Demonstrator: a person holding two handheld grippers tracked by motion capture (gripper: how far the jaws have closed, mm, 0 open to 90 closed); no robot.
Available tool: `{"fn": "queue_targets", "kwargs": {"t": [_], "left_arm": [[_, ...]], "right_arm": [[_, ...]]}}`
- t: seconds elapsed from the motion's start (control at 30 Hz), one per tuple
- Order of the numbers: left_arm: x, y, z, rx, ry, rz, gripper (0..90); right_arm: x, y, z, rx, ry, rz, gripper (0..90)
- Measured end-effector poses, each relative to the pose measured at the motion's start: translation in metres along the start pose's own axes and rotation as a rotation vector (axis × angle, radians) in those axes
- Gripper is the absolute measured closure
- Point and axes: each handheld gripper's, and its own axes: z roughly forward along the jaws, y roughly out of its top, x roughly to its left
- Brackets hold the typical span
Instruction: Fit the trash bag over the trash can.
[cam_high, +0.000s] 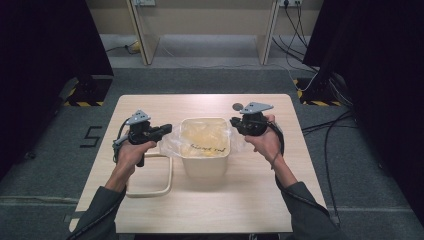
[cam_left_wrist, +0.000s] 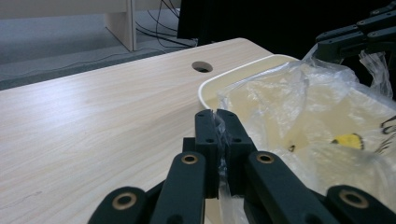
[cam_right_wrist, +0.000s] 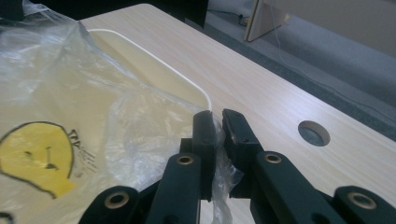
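A cream plastic bin (cam_high: 205, 162) stands mid-table with a clear plastic bag (cam_high: 202, 134) spread across its mouth. The bag carries black writing and a yellow face print (cam_right_wrist: 39, 154). My left gripper (cam_high: 169, 129) is at the bin's left side, shut on the bag's left edge; in the left gripper view the film (cam_left_wrist: 289, 107) is pinched at the left gripper's (cam_left_wrist: 216, 114) tips beside the bin rim (cam_left_wrist: 233, 74). My right gripper (cam_high: 233, 121) is at the bin's right side, and the right gripper view shows it (cam_right_wrist: 217, 116) shut on the film (cam_right_wrist: 93, 102) just over the rim (cam_right_wrist: 154, 56).
A cream rectangular ring frame (cam_high: 169, 175) lies flat on the table to the left of the bin, under my left forearm. A round cable hole (cam_high: 238, 106) sits in the tabletop behind the bin. Cables run over the floor at the right.
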Motion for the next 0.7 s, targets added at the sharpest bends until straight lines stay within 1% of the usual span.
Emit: {"fn": "queue_targets", "kwargs": {"t": [0.1, 0.13, 0.2, 0.27, 0.37, 0.43, 0.5, 0.57, 0.63, 0.67, 0.7], "left_arm": [[0.006, -0.003, 0.008, -0.006, 0.024, -0.013, 87.5], [0.008, -0.004, 0.011, -0.008, 0.025, -0.025, 87.7], [0.011, -0.008, 0.017, -0.001, 0.027, -0.036, 87.7], [0.013, -0.013, 0.021, 0.013, 0.030, -0.041, 87.8], [0.016, -0.021, 0.029, 0.035, 0.033, -0.058, 87.8], [0.017, -0.028, 0.035, 0.054, 0.025, -0.068, 88.0], [0.016, -0.033, 0.038, 0.063, 0.011, -0.069, 88.1], [0.012, -0.036, 0.038, 0.073, 0.000, -0.049, 88.1], [0.008, -0.038, 0.039, 0.093, -0.007, -0.032, 88.1], [0.007, -0.038, 0.040, 0.113, 0.004, -0.026, 88.0], [0.008, -0.039, 0.042, 0.133, 0.016, -0.035, 88.0]], "right_arm": [[-0.005, 0.000, 0.011, 0.004, -0.019, 0.001, 84.3], [-0.007, 0.000, 0.014, 0.006, -0.020, 0.006, 84.3], [-0.010, -0.001, 0.021, 0.015, -0.010, 0.021, 84.3], [-0.012, -0.004, 0.029, 0.043, 0.001, 0.026, 84.3], [-0.014, -0.009, 0.038, 0.075, 0.005, 0.035, 84.3], [-0.015, -0.014, 0.044, 0.080, 0.025, 0.059, 84.8], [-0.014, -0.019, 0.047, 0.085, 0.046, 0.068, 85.0], [-0.012, -0.023, 0.048, 0.092, 0.058, 0.061, 85.5], [-0.010, -0.029, 0.049, 0.097, 0.069, 0.070, 85.5], [-0.009, -0.032, 0.050, 0.102, 0.077, 0.071, 85.7], [-0.007, -0.035, 0.052, 0.110, 0.082, 0.071, 85.7]]}}
